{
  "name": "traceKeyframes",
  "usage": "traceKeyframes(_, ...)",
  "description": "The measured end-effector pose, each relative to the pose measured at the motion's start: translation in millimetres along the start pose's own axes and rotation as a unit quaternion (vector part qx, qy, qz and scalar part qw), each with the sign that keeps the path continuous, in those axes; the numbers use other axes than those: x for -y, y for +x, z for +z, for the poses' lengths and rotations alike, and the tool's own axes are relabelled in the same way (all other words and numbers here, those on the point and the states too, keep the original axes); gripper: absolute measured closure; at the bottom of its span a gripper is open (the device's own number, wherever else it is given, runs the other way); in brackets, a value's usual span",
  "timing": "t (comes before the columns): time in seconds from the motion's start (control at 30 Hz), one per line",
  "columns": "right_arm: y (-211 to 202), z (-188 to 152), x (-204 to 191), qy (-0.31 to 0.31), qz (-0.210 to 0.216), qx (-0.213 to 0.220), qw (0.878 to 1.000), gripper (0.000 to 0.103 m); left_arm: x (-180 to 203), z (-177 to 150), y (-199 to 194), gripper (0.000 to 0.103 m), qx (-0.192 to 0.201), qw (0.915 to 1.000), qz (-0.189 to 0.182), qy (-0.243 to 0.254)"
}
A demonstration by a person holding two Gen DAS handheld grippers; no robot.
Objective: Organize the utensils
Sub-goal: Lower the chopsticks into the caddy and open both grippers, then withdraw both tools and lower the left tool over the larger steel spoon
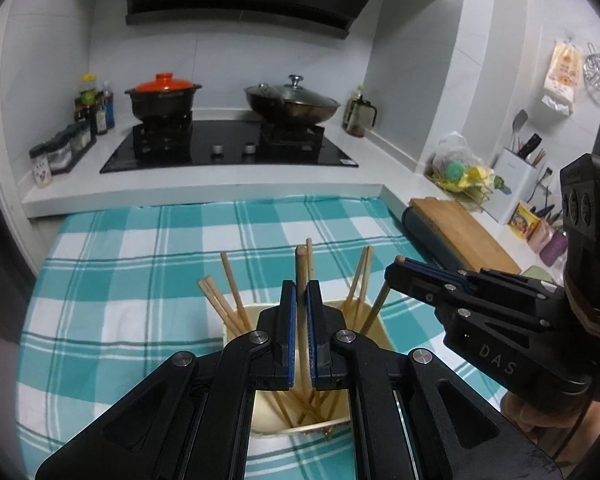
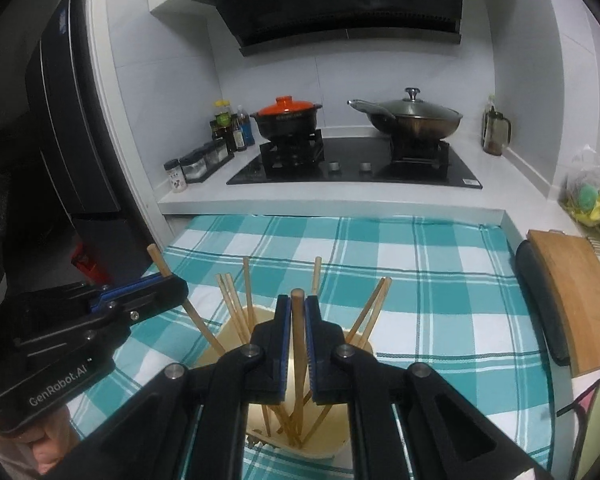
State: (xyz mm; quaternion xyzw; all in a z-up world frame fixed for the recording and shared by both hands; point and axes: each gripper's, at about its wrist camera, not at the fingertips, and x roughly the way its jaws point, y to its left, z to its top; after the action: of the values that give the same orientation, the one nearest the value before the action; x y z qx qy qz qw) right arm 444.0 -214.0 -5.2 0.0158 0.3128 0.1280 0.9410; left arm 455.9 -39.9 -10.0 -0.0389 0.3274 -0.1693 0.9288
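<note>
Chopstick (image 1: 301,276) upright in left gripper (image 1: 300,292)

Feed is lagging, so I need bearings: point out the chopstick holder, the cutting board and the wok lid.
chopstick holder (image 1: 236,322): left wrist view, cream rim.
cutting board (image 2: 578,292): right wrist view, wooden top face.
wok lid (image 2: 416,107): right wrist view, domed metal surface.

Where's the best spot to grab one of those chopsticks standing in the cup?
Grab a chopstick near its bare top end, coming down from above. The chopsticks stand leaning in the cup with their lower ends crossed inside, so only the tops are free. Both the left gripper and the right gripper grip that way.
</note>
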Motion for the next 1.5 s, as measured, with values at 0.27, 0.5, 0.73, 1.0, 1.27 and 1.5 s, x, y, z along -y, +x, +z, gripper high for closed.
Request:
traceKeyframes(0.27,33,8,13,0.021,-0.001,-0.009,1.0,0.093,-1,13,30,0.066,-0.018,0.9997,0.012,-0.011)
traceKeyframes(0.5,12,12,24,0.048,0.004,0.026,0.999,0.066,-15,0,-2,0.039,-0.004,0.9986,0.032,-0.041)
traceKeyframes(0.73,-46,-40,24,0.01,0.002,0.012,1.0,0.066,-14,-78,-64,0.03,-0.054,0.9974,0.039,0.026)
traceKeyframes(1.0,-110,-207,29,-0.046,-0.071,-0.08,0.993,0.066,-30,-205,-137,0.025,-0.114,0.9896,0.083,0.03)
traceKeyframes(1.27,-133,-315,19,0.052,-0.087,-0.1,0.99,0.066,14,-253,-107,0.022,-0.124,0.9917,0.021,-0.027)
traceKeyframes(1.5,-137,-319,8,0.062,-0.085,-0.08,0.991,0.066,48,-272,-55,0.022,-0.154,0.9878,0.024,0.002)
